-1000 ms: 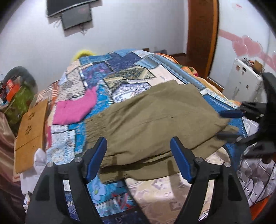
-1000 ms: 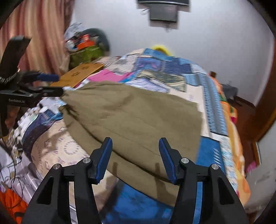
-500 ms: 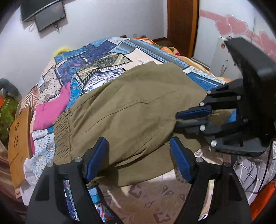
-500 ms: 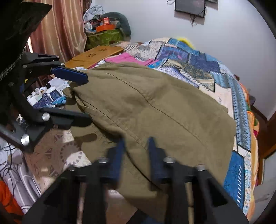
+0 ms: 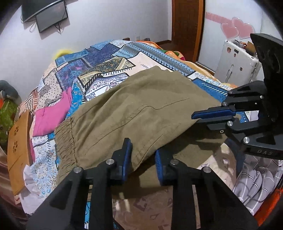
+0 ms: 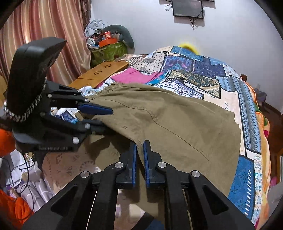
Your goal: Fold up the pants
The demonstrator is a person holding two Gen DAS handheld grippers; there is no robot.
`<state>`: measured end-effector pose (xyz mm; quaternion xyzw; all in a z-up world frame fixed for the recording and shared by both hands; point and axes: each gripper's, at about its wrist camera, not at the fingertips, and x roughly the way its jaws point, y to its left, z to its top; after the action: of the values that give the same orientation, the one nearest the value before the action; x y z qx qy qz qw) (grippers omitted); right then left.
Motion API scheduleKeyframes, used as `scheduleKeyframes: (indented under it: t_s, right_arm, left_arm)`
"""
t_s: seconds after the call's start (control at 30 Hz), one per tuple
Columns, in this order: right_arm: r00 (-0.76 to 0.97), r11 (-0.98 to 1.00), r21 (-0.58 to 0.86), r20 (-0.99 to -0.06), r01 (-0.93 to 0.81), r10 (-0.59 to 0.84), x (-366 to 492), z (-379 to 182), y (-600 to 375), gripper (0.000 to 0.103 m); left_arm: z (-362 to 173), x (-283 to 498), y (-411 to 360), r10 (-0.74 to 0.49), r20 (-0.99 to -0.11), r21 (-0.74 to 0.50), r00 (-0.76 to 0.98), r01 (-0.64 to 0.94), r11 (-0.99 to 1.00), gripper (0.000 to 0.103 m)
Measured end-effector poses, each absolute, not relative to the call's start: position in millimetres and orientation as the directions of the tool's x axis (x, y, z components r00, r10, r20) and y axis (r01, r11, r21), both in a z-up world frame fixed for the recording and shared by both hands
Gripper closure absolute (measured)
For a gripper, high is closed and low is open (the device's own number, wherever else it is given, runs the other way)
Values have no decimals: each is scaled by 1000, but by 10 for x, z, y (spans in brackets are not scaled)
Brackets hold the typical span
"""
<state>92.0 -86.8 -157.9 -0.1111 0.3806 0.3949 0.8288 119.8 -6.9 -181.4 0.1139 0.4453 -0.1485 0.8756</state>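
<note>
- The olive pants (image 5: 141, 113) lay spread across the near part of the bed, the elastic waistband (image 5: 64, 141) toward the left of the left wrist view and the legs running away toward the right.
- The left gripper (image 5: 143, 155) stood at the near edge of the pants; its jaws had just been closing and stood a little apart, with a raised fold of the near edge between them. Whether the pads pressed the cloth could not be told.
- The right gripper (image 6: 139, 154) stood at the near hem further along the same edge; its jaws had just been closing and were pressed nearly together on a thin fold of the cloth.
- Open bed remained beyond the far edge of the pants; a pink garment (image 5: 51, 115) lay just beside the waistband.
- The patchwork bedspread (image 5: 109, 58) in blue, white and beige covered the bed.
- A wooden lap table (image 6: 100, 74) lay at the bed's side near the striped curtain (image 6: 44, 24).
- A screen (image 6: 187, 8) was mounted on the pale wall; a white suitcase (image 5: 237, 62) stood by the wooden door frame (image 5: 187, 26).
</note>
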Motion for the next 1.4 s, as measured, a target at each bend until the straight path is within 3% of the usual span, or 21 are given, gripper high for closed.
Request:
scheduleKeyframes:
  t_s: [0.53,0.6,0.67,0.93,1.1,1.27,1.4]
  right_arm:
    - [384,694,139,-749,-706,540,741,-1669,-929,94]
    - [390,699,134,-749,-702,536,729,-1650,-959,90]
    - [392,708,134,-755,-693,526,735,-1621,-1009,85]
    - [518,822,124,-722,-556,459,790,-1413,-1539,83]
    - [593,897,117,-713,-427,375,826,-1403,-1975,64]
    - [594,942,137,-746,-306,302,831,-1557,-2306,64]
    - [556,956,165,-783,-244,277,803,-1746,-2424,64]
  left_arm:
    - [-1853,850,-83,-175,-828,44,533,373,927,73]
    - [-1801,806,-15,-189,-824,22,534,364,931,67]
    - [-1716,747,90,-188,-808,14,558,337,941,52]
    - [-1459,744,748,-69,-754,8,653,115,993,29]
    - [-1685,938,1147,-74,-808,-119,584,-38,992,29]
    - [-2012,1037,1307,-190,-840,-282,508,-110,953,34]
    - [-2052,1039,1218,-181,-838,-260,515,-85,962,36]
